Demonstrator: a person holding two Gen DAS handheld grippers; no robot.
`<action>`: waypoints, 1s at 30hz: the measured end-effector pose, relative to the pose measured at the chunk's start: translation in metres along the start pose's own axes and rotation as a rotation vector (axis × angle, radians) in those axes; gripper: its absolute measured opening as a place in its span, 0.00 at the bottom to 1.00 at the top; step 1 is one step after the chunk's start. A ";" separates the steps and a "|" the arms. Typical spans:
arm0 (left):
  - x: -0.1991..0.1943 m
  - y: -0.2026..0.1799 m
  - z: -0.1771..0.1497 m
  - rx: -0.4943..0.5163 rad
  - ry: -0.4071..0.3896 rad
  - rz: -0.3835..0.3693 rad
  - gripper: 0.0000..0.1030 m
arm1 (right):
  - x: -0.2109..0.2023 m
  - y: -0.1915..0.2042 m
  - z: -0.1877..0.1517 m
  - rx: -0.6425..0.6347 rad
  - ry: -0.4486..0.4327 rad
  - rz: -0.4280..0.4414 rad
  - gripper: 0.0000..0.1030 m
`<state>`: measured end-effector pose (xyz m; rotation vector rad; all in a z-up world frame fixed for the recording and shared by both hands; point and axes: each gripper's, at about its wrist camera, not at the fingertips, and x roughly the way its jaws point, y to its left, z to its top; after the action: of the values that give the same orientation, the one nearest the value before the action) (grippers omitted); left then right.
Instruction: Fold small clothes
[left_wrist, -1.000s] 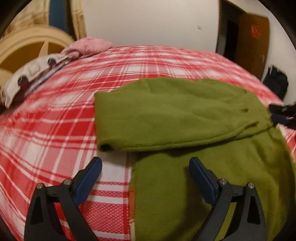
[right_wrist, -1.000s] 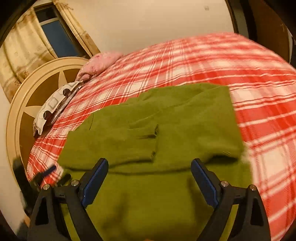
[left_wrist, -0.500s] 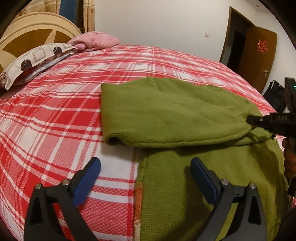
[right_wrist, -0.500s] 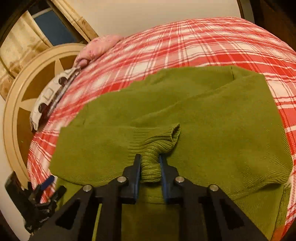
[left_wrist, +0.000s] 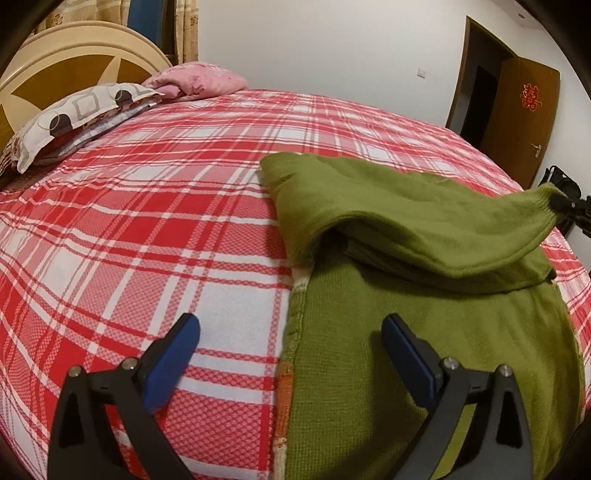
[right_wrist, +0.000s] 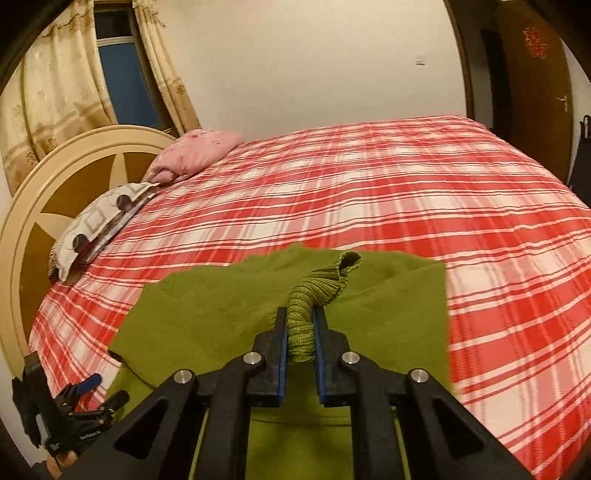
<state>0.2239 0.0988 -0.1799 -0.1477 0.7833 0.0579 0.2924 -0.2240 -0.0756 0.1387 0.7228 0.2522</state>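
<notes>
Big bed (left_wrist: 155, 229) with red checked sheet. Green sweater (left_wrist: 424, 332) lies on bed, near its foot end, far from pillows (left_wrist: 77, 114). Right gripper (right_wrist: 300, 334) pinches ribbed sleeve cuff (right_wrist: 317, 284), lifted above sweater. Left gripper (left_wrist: 291, 347) spread wide over sweater's edge, holds nothing.

The right gripper (right_wrist: 300, 332) has just been closing — its jaws pinch a ribbed cuff (right_wrist: 325, 278). The left gripper (left_wrist: 291, 350) hovers, jaws spread wide — nothing between them.
</notes>
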 end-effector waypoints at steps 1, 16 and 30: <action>0.000 0.000 0.000 0.000 0.000 0.001 0.98 | 0.001 -0.004 0.000 0.007 0.001 -0.007 0.11; -0.006 0.011 0.006 -0.036 0.016 -0.004 0.98 | 0.037 -0.062 -0.039 0.084 0.158 -0.099 0.32; 0.021 -0.009 0.068 0.102 -0.035 0.149 1.00 | 0.040 -0.032 -0.019 0.021 0.099 0.055 0.65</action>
<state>0.2872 0.1006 -0.1460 0.0081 0.7601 0.1609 0.3141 -0.2432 -0.1215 0.1674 0.8211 0.3056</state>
